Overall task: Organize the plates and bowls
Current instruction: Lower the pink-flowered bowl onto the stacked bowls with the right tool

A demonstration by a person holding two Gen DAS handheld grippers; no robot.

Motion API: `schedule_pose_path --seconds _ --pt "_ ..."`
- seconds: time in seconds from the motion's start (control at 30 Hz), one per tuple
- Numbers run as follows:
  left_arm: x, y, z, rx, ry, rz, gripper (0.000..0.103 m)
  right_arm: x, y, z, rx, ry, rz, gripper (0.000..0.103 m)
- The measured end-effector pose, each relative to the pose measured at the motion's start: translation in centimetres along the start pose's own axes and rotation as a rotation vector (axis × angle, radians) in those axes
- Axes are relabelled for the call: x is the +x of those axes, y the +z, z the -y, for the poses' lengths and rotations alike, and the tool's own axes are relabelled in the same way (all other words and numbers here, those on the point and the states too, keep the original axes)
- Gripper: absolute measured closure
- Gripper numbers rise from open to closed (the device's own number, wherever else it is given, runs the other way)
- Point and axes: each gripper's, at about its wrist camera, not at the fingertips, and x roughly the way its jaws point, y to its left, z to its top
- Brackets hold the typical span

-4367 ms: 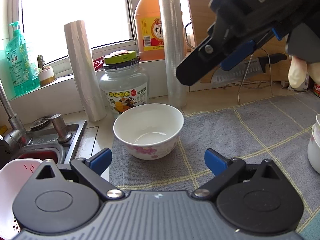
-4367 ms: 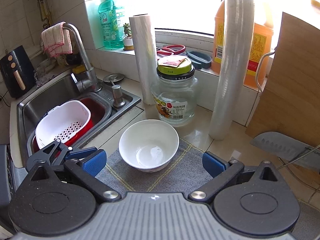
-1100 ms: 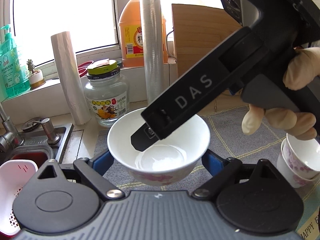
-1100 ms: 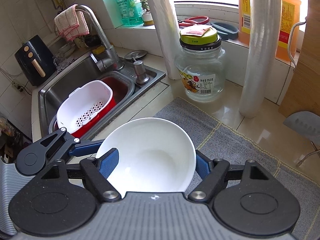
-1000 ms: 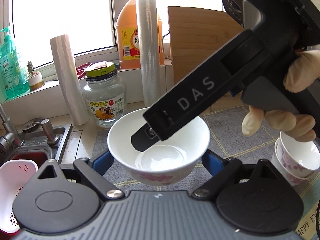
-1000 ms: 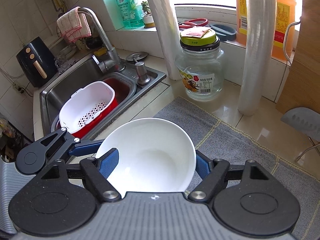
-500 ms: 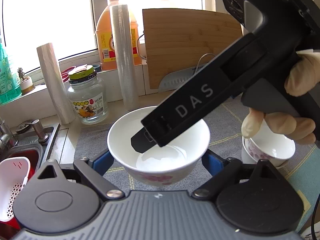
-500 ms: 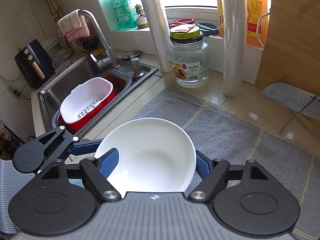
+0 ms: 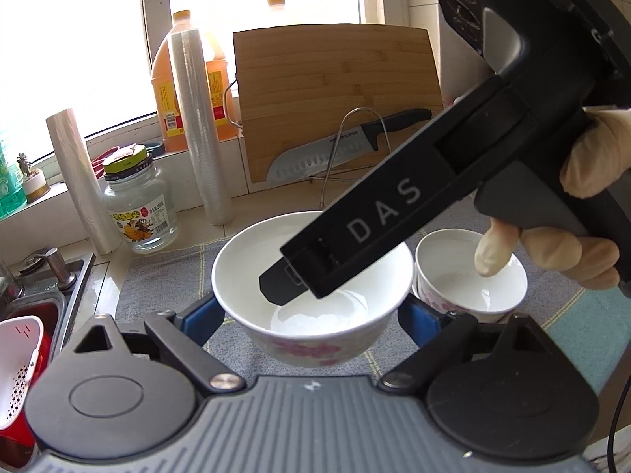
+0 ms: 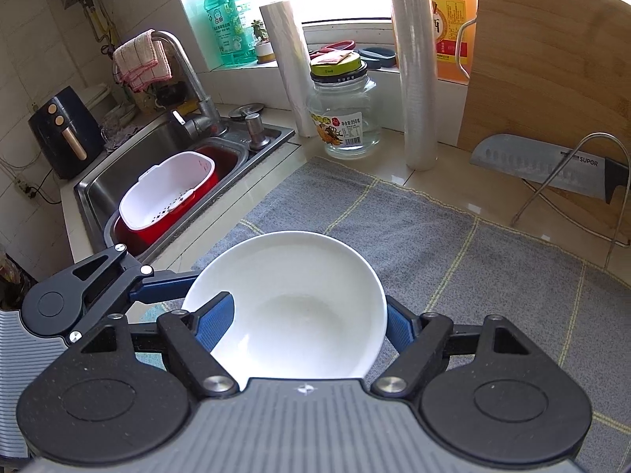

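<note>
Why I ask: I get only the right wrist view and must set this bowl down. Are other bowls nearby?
Observer: Yes. The left wrist view shows a stack of nested bowls on the grey mat, just right of your bowl.
Operator: Same kind as mine?
Observer: It looks so. The outside of your bowl has pink flowers, like the stack.
Operator: Does the left hand-held gripper hold it too?
Observer: The left hand-held gripper has its blue fingers against both sides of the bowl.
</note>
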Motion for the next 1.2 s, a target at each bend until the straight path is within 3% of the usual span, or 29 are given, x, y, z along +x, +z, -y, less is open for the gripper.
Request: schedule_pose_path --seconds 0.67,1.2 --pt "0.5 2.5 5.5 0.055 -0.09 0.025 0.009 -6.2 -3.1 4.6 0.053 -0.065 0.066 0.019" --pt "3.4 3.1 8.1 0.075 -0.199 0.011 0.009 -7.6 -5.1 8.5 0.127 -0.131 0.069 0.019"
